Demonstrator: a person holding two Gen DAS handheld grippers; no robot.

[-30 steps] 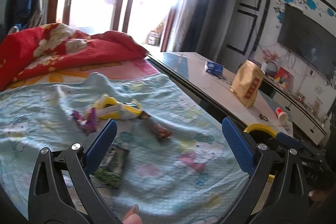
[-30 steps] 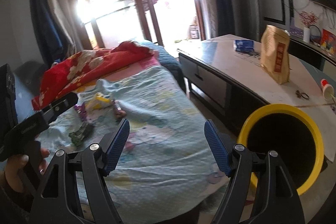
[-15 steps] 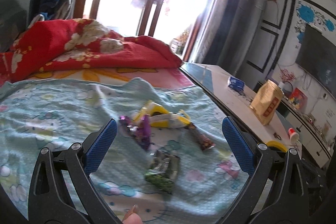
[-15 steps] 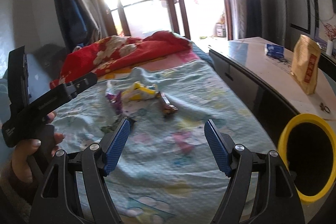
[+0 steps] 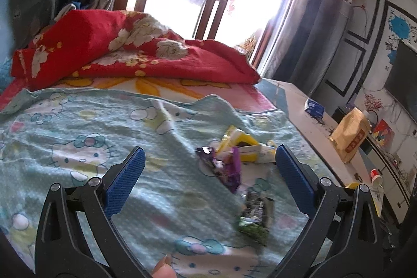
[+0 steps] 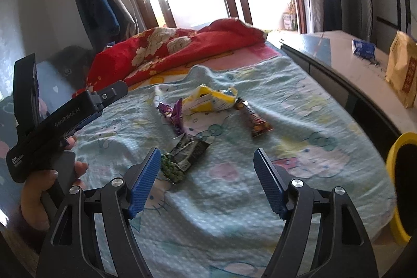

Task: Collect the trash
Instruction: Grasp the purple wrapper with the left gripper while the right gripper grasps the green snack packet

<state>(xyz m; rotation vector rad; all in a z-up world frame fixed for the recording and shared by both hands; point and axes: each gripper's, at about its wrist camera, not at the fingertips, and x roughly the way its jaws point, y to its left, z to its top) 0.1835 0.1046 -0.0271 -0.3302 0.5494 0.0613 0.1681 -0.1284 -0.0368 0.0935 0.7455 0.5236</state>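
Both handheld tools are held above a light-blue cartoon-print blanket (image 6: pixel 260 199) spread over the bed. The right gripper (image 6: pixel 206 173), black-framed with blue ribbed pads, has its jaws spread wide with nothing between them. The left gripper (image 5: pixel 208 176), of the same make, also has its jaws spread and empty; in the right wrist view its black body is seen from the side, held by a hand (image 6: pixel 39 189) at the bed's left.

Nearest the right gripper lies a crumpled dark wrapper with green print (image 6: pixel 182 158), flat on the blanket, just ahead of that gripper's left pad. Beyond it is a twisted purple foil wrapper (image 6: pixel 174 113). Just beside that sits a crushed yellow-and-white packet (image 6: pixel 211 100). A slim brown snack-bar wrapper (image 6: pixel 256 120) lies to the right, its far end touching the yellow packet.

At the right edge of the bed stands a yellow-rimmed round bin with a dark interior (image 6: pixel 393 155), well apart from the wrappers.

Farther back, a red floral quilt (image 6: pixel 172 48) is heaped at the bed's far end. A tan paper bag (image 6: pixel 402 74) stands upright on the long pale cabinet top (image 6: pixel 338 56) to the right.
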